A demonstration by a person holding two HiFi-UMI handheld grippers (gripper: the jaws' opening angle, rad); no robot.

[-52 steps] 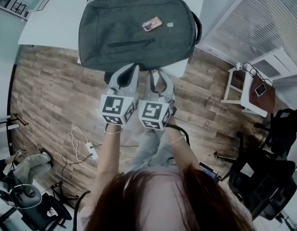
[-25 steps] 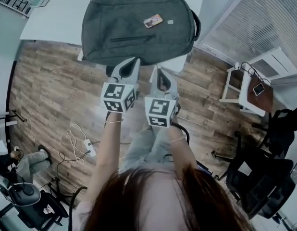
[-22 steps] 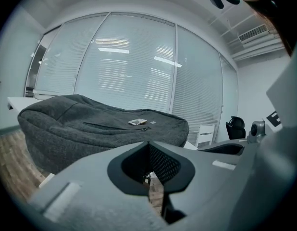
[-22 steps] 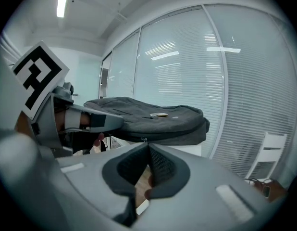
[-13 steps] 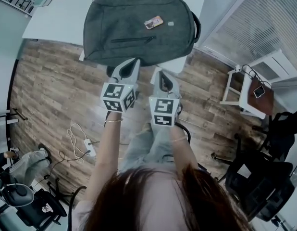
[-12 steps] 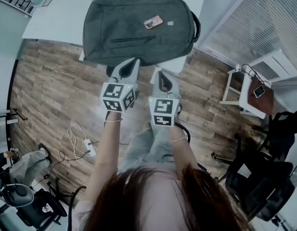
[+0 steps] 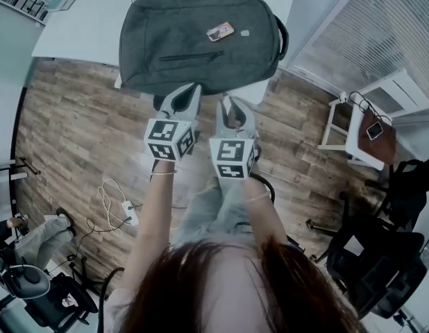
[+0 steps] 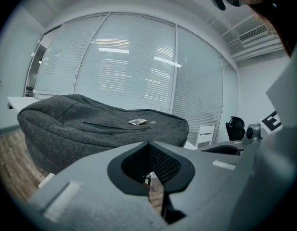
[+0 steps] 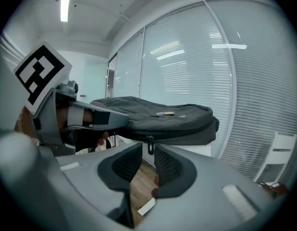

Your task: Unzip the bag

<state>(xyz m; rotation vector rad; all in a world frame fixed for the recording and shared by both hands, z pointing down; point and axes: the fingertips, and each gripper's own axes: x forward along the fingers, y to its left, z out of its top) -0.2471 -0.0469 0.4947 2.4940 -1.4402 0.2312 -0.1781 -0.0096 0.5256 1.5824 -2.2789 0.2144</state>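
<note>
Right gripper view shows the bag (image 9: 163,121) lying flat on the white table (image 9: 199,151), long axis left to right. Its zipper pull (image 9: 149,142) hangs at the near edge, seemingly just beyond the right gripper (image 9: 147,154), whose empty jaws have just been opening. Beside it on the left, the left gripper (image 8: 148,146) is pressed together on nothing.

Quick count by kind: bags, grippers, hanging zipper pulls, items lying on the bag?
Grey backpack: 1
Grippers: 2 (left gripper shut, empty; right gripper jaws just opening, pull at their gap, ungripped)
Hanging zipper pull: 1
Small card on backpack: 1
Total: 5
</note>
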